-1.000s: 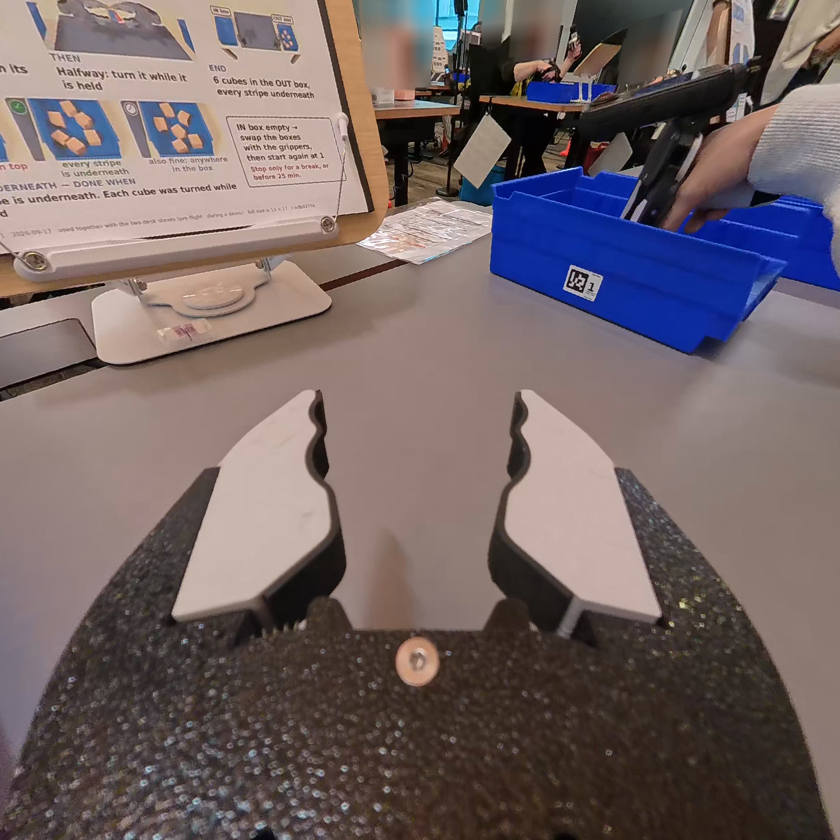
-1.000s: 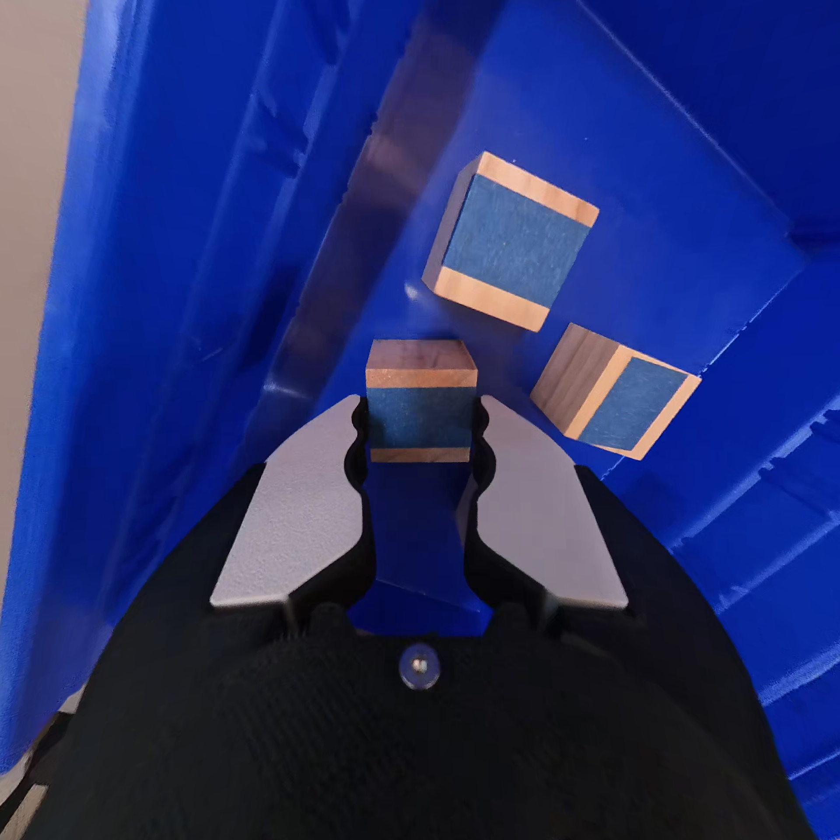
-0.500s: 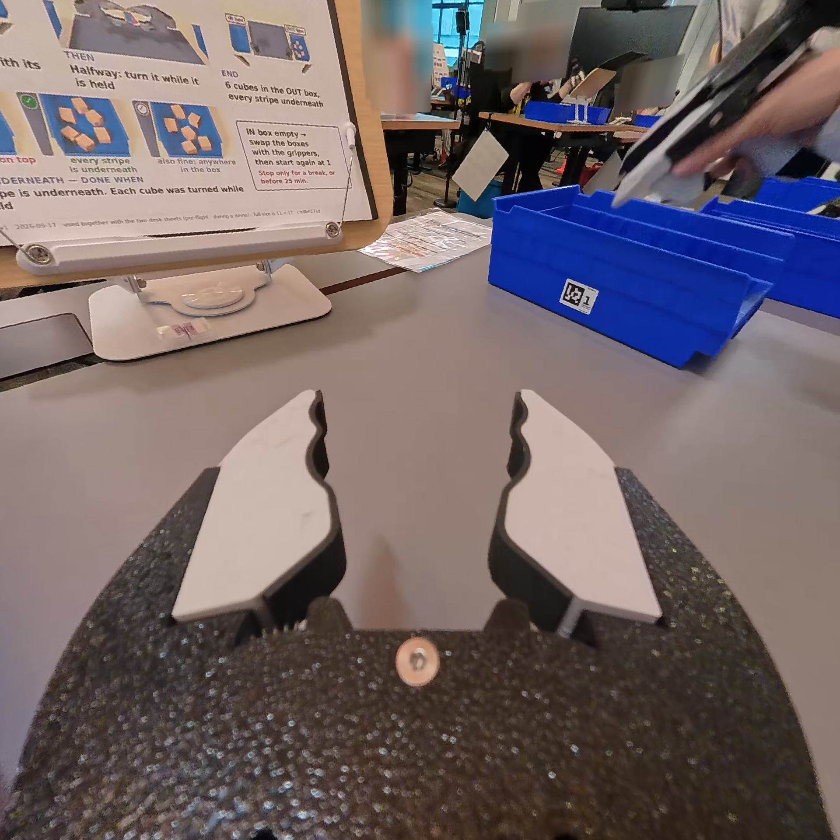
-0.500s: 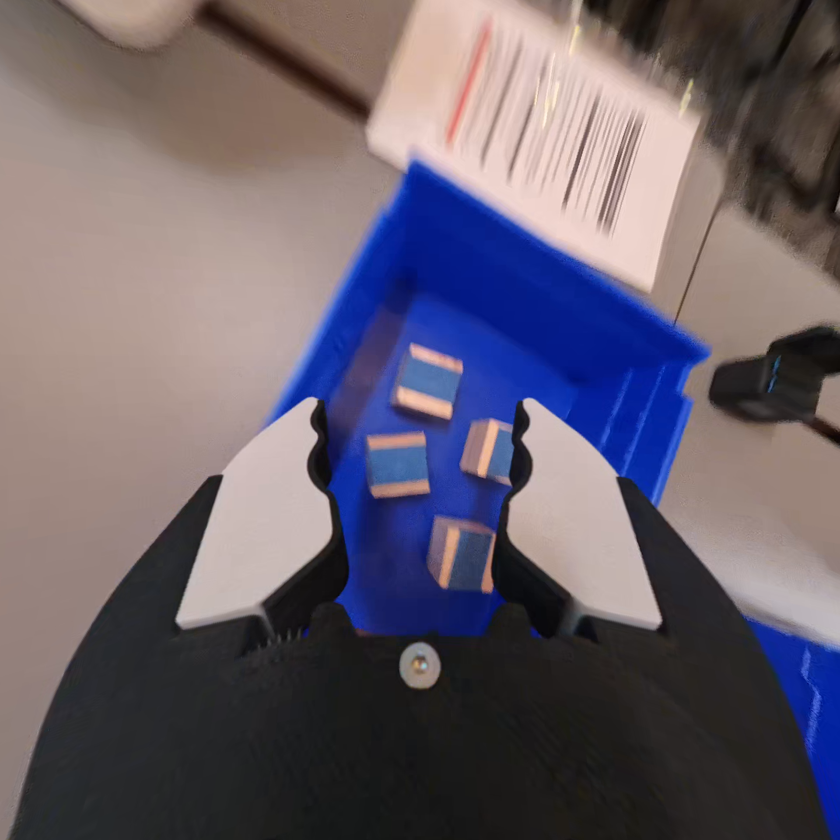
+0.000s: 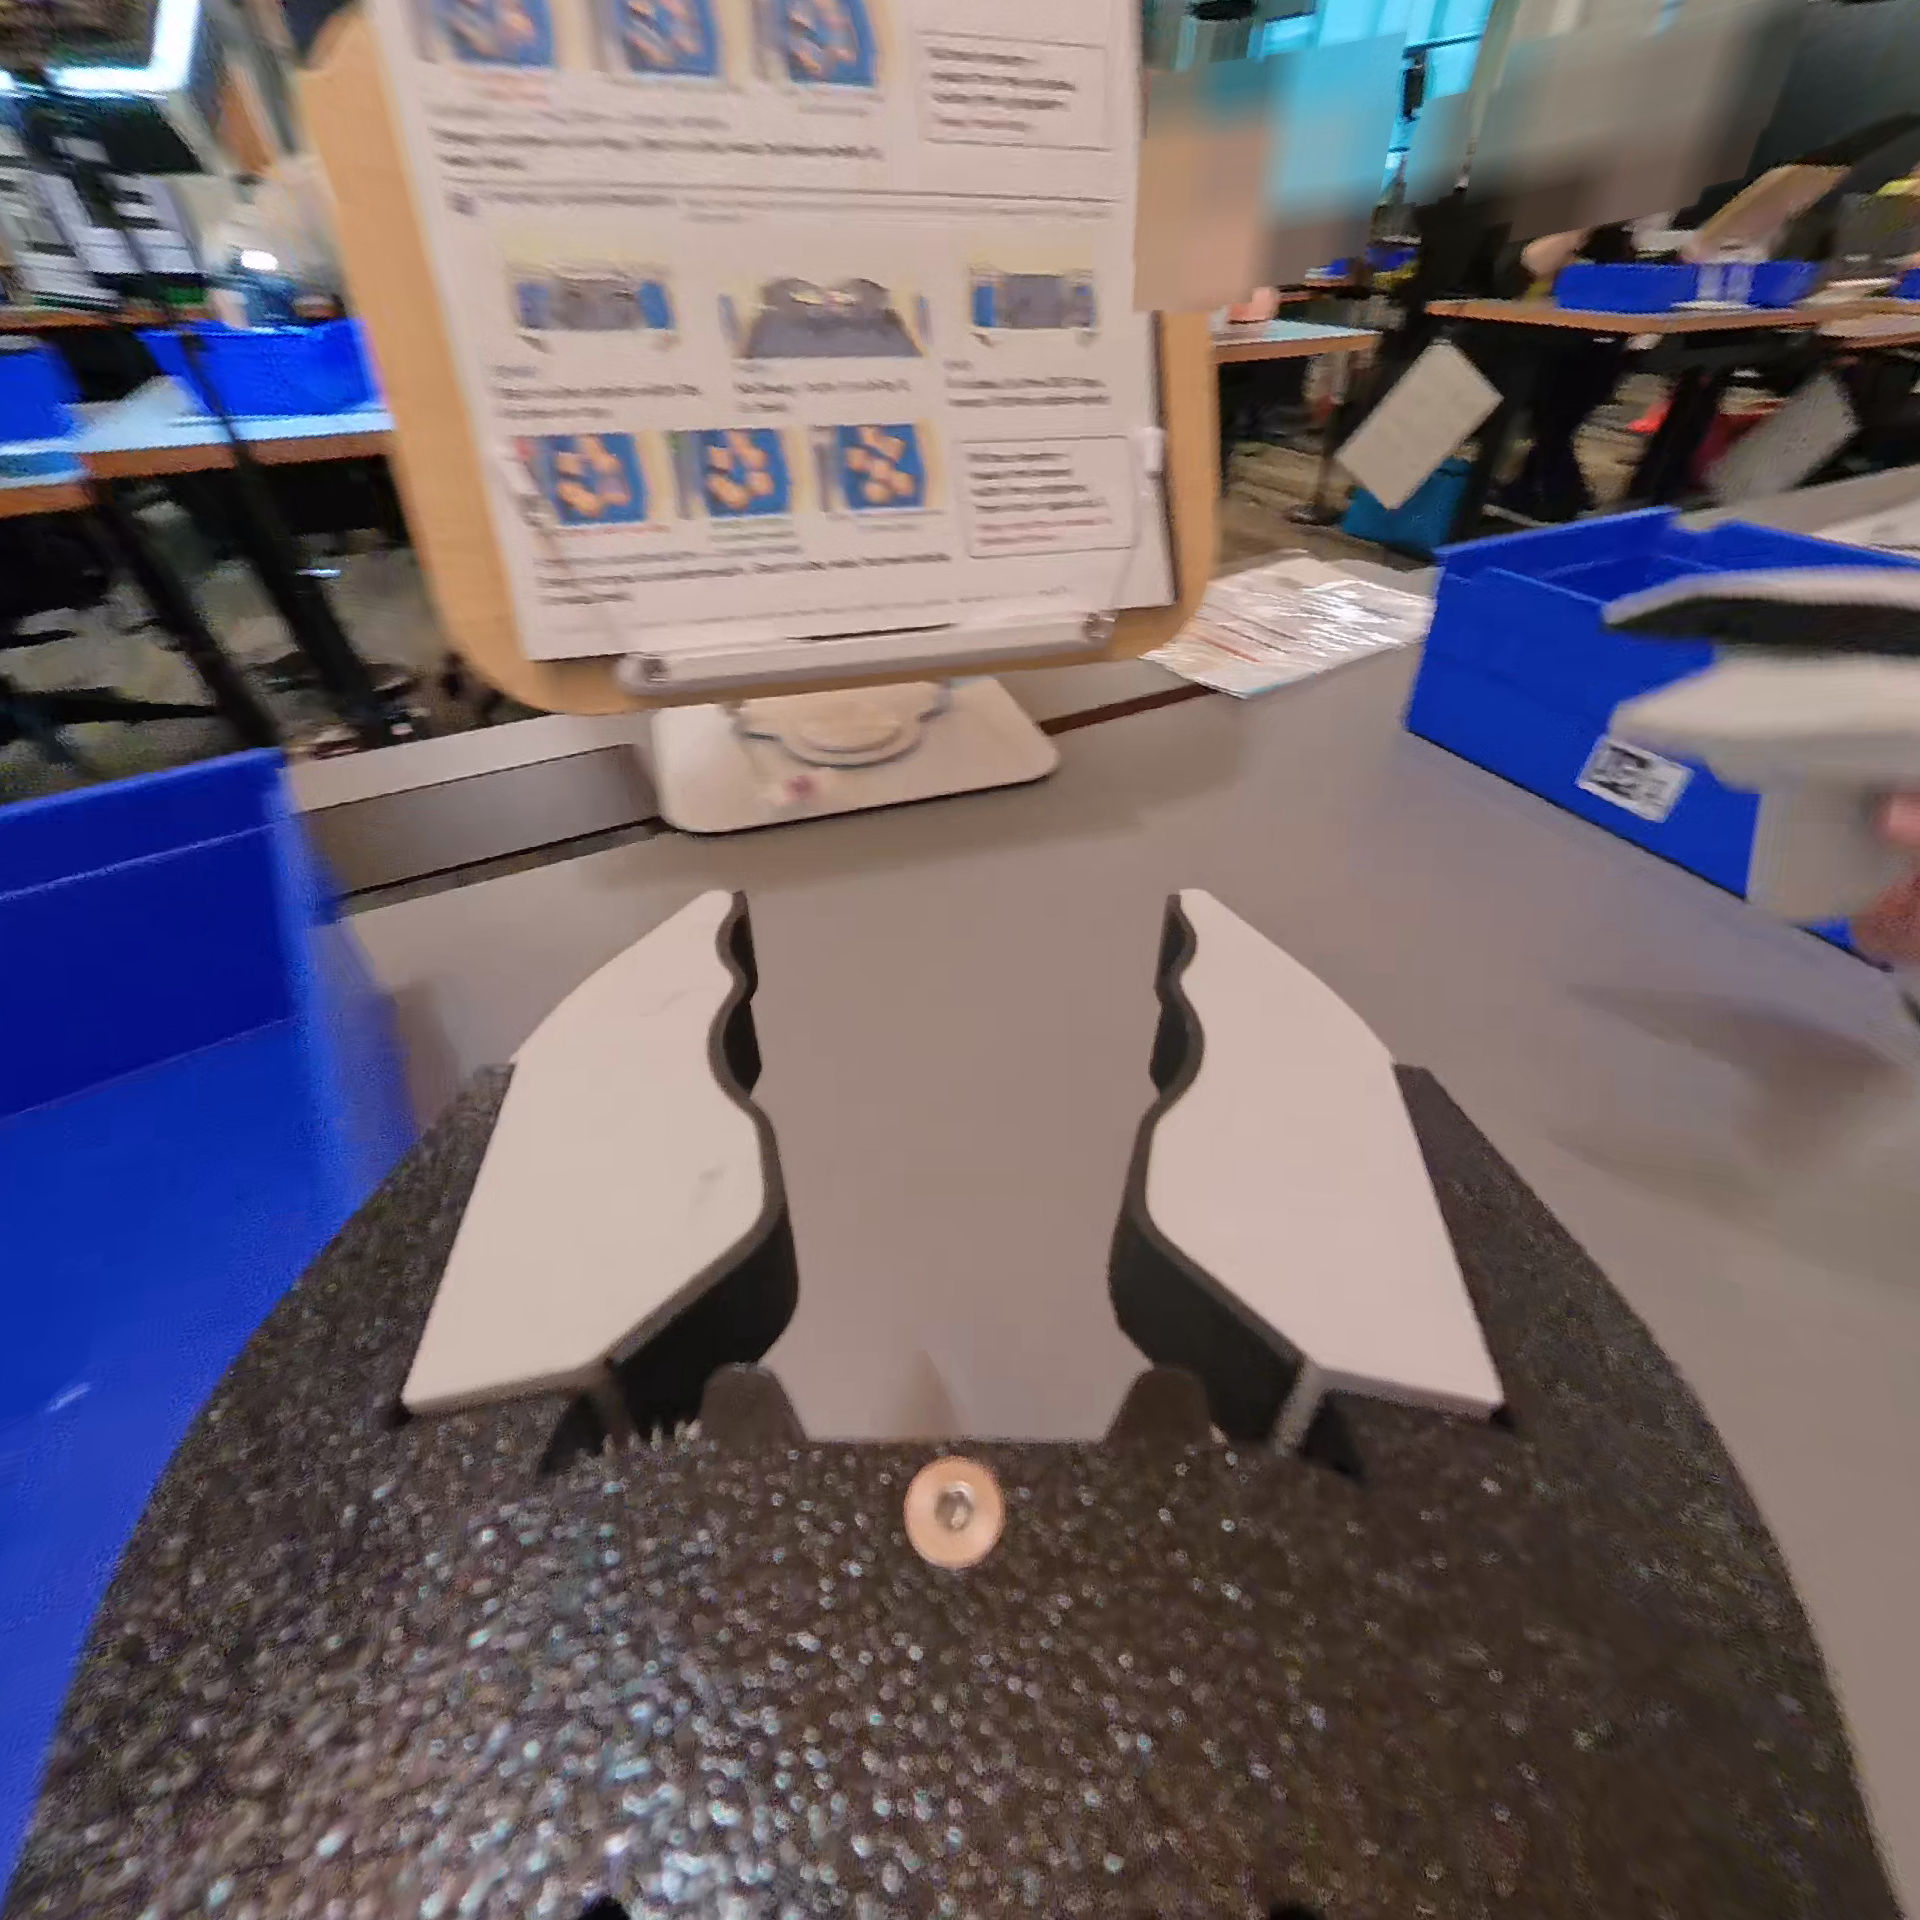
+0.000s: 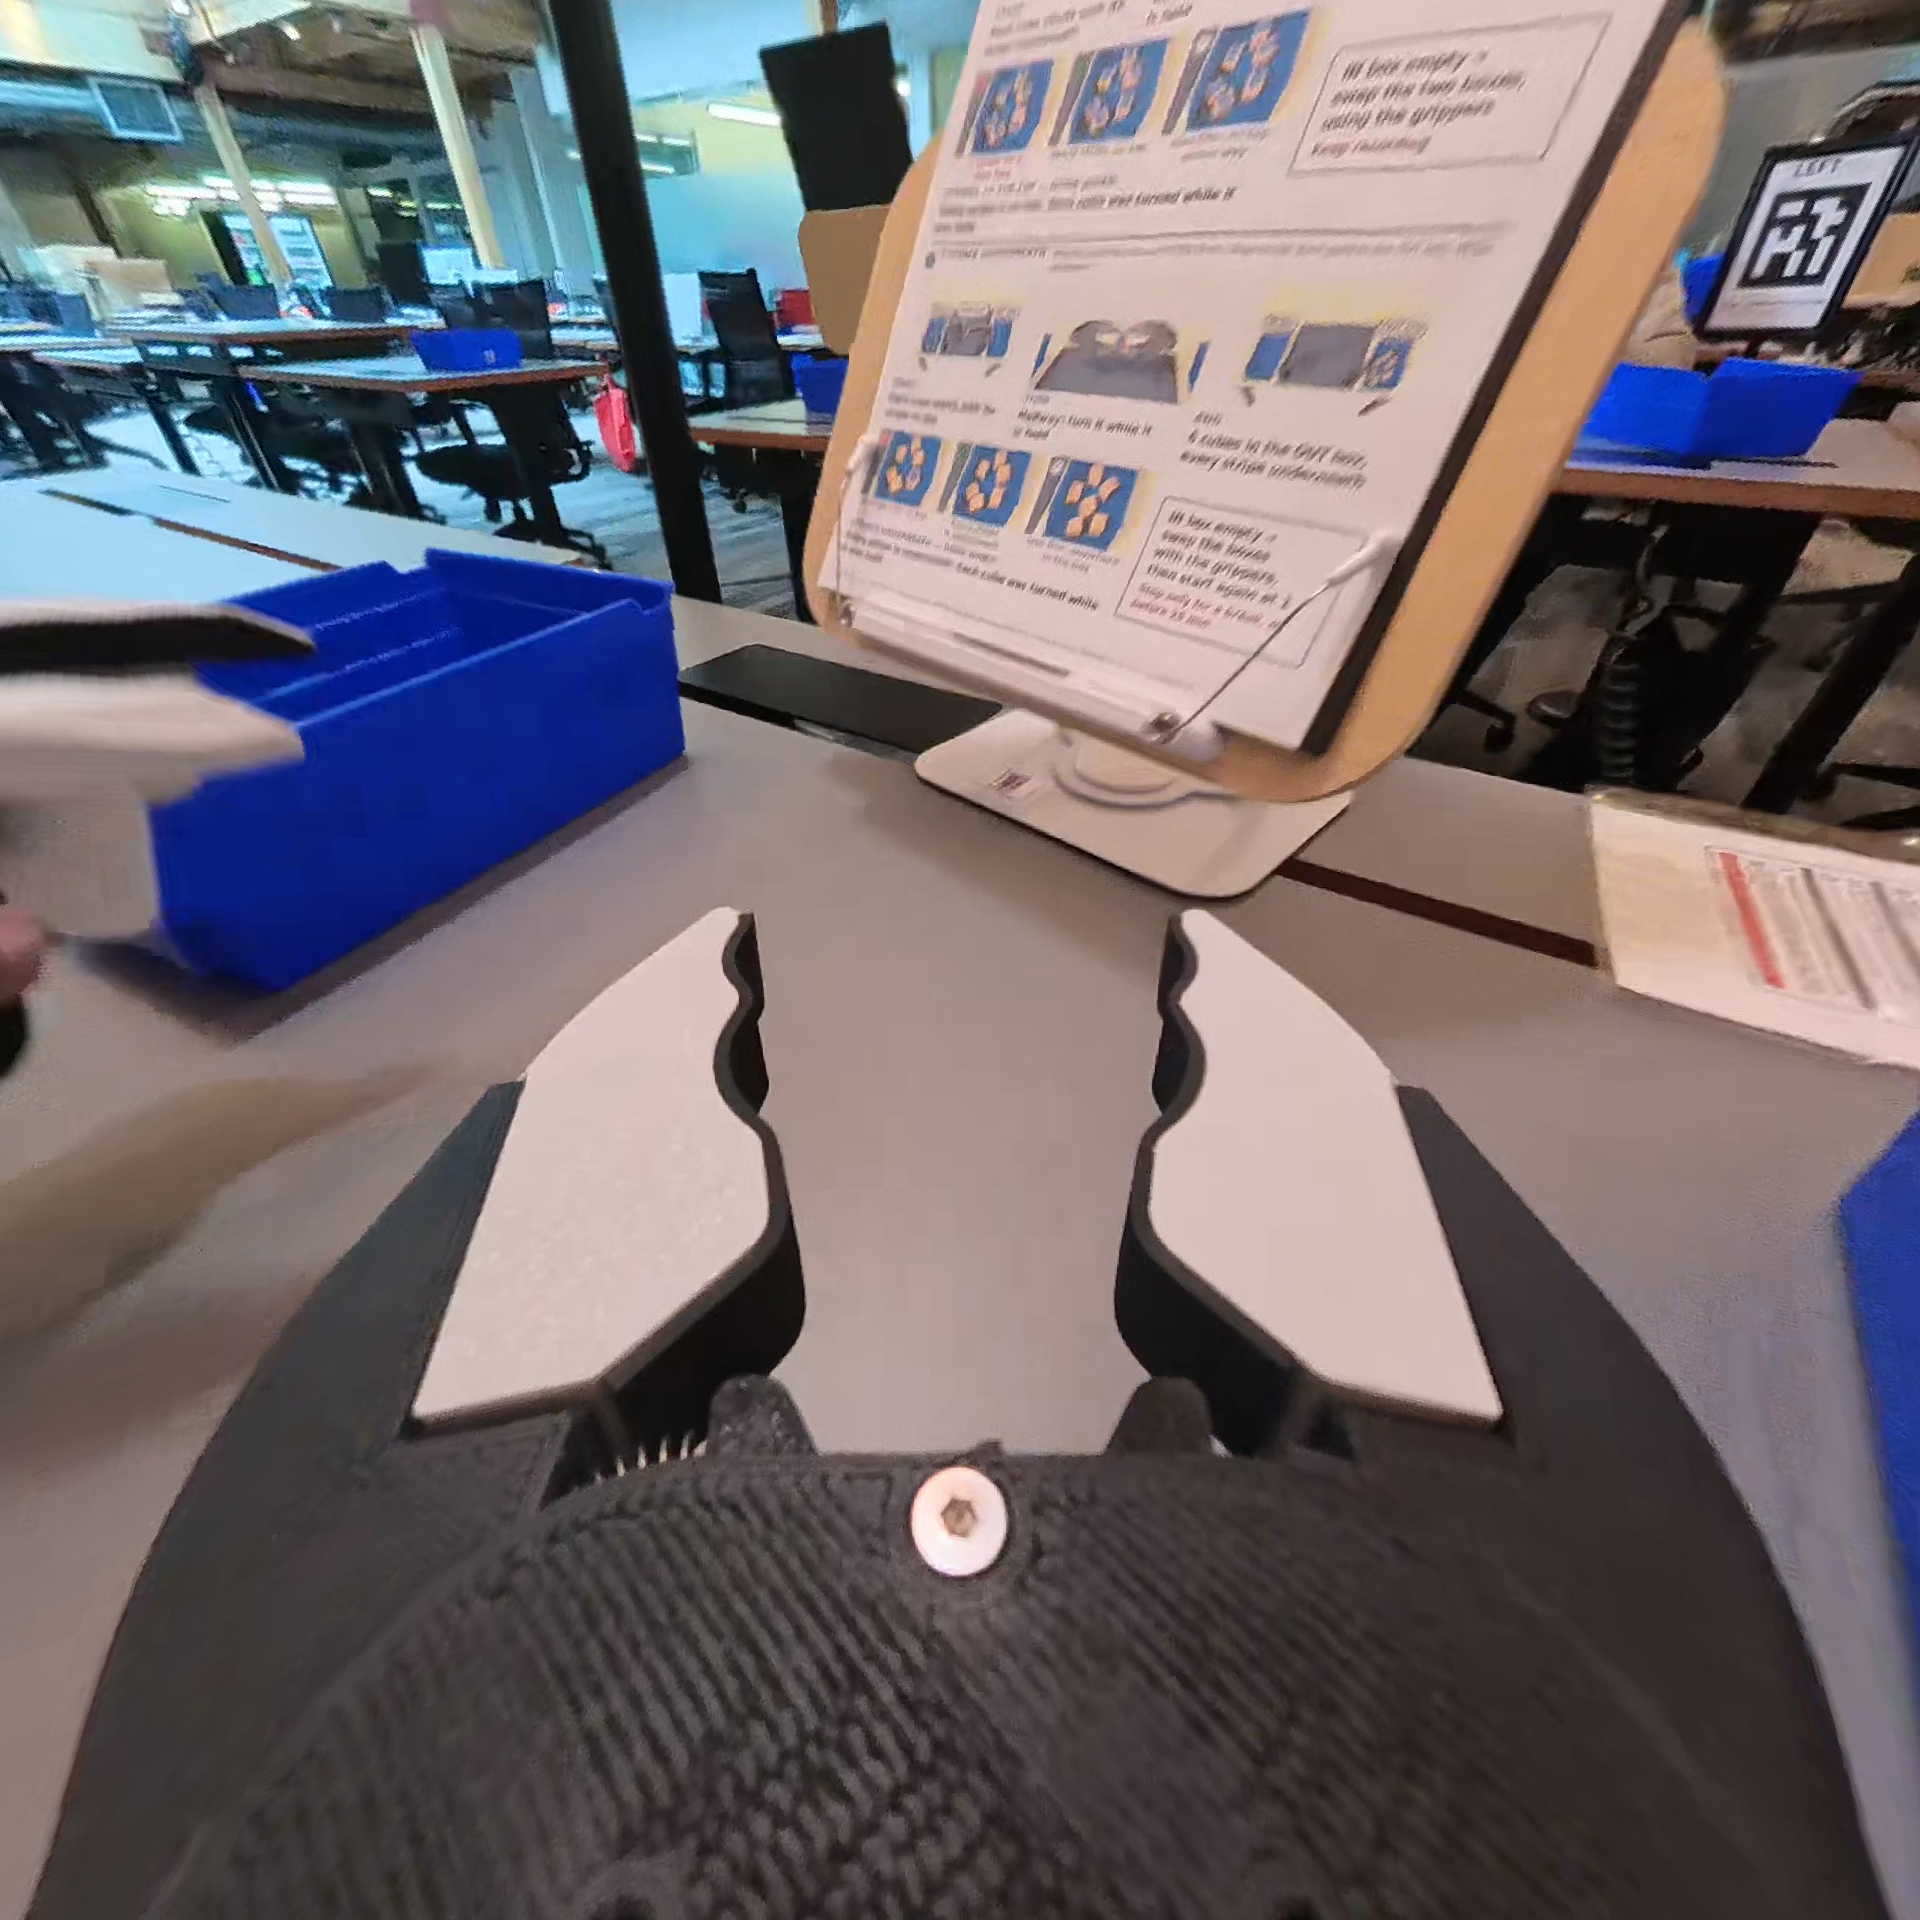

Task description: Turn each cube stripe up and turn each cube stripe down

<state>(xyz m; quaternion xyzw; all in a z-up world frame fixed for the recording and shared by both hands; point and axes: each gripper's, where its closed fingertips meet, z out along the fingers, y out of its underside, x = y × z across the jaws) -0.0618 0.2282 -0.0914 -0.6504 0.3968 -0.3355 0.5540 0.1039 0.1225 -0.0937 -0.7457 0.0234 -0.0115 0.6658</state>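
Now out of the right bin (image 5: 1538, 665), right gripper (image 6: 958, 935) empty, jaws spread wide over bare table (image 6: 956, 831); left gripper (image 5: 956, 914) likewise gaping, holding nothing; no cube in sight, presumably left in that bin; next pickup pending.

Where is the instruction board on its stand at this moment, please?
The instruction board stands at the far edge of the grey table, straight ahead in the left wrist view. In the right wrist view it is up and to the right, between the blue bin and a printed sheet.

Large open hall: rows of desks (image 6: 416, 379), black office chairs (image 6: 743, 332), dark pillar (image 6: 623, 291), ceiling strip lights.
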